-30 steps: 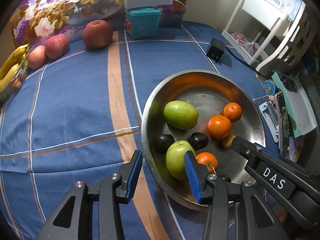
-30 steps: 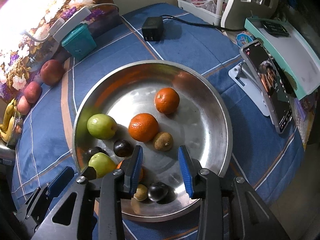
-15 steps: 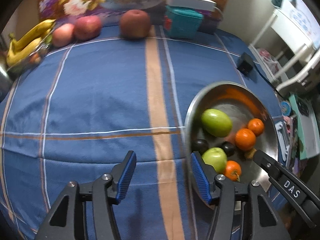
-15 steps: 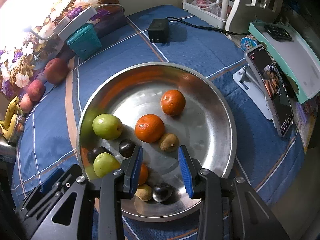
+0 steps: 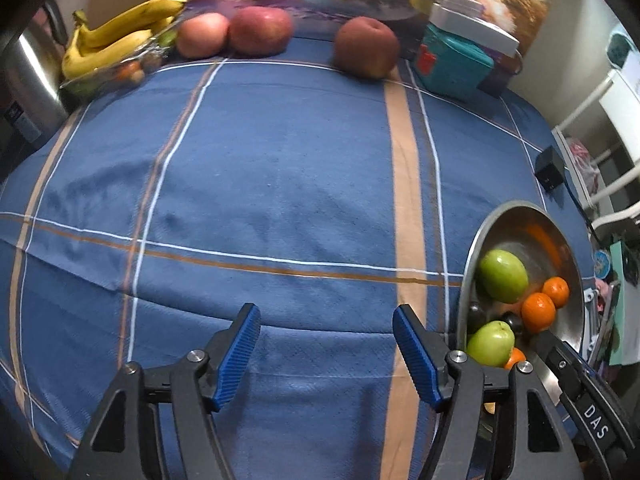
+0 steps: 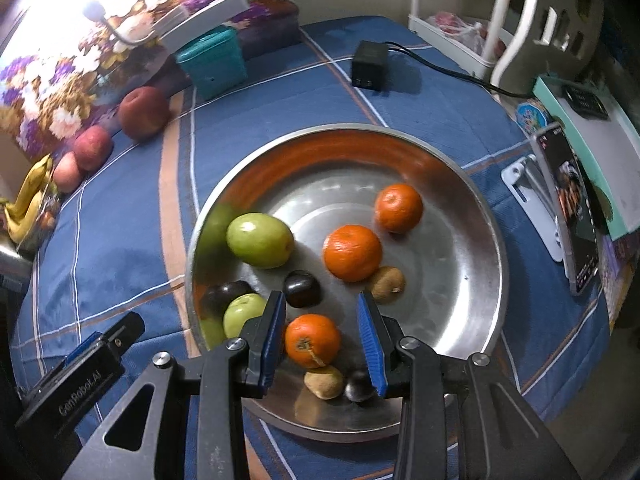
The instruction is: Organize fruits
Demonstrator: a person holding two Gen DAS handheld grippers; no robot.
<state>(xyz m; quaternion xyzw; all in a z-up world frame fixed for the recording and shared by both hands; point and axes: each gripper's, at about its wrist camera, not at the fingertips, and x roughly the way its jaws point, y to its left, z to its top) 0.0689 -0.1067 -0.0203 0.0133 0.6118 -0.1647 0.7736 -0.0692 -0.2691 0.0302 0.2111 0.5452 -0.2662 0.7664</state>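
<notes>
A steel bowl (image 6: 492, 240) holds two green fruits (image 6: 260, 240), three oranges, kiwis (image 6: 386, 279) and dark plums (image 6: 302, 288). My right gripper (image 6: 320, 308) hangs over the bowl's near side, its jaws a little apart. The nearest orange (image 6: 312, 340) lies between and below the blue pads, which stand clear of it. My left gripper (image 5: 326, 320) hovers over the blue cloth left of the bowl (image 5: 468, 280); its jaws are opening, with nothing between them. Three red apples (image 5: 260, 30) and bananas (image 5: 116, 40) lie along the far edge.
A teal box (image 5: 452, 64) stands by the flowered backdrop. A black adapter (image 6: 370, 66) with its cable lies behind the bowl. A phone on a white stand (image 6: 568, 208) is right of the bowl. A metal pot (image 5: 28, 68) stands at the far left.
My left gripper has swung left from the bowl's rim out over the cloth, and its jaws have widened. The right gripper has shifted over the bowl, so the nearest orange now lies between its fingers.
</notes>
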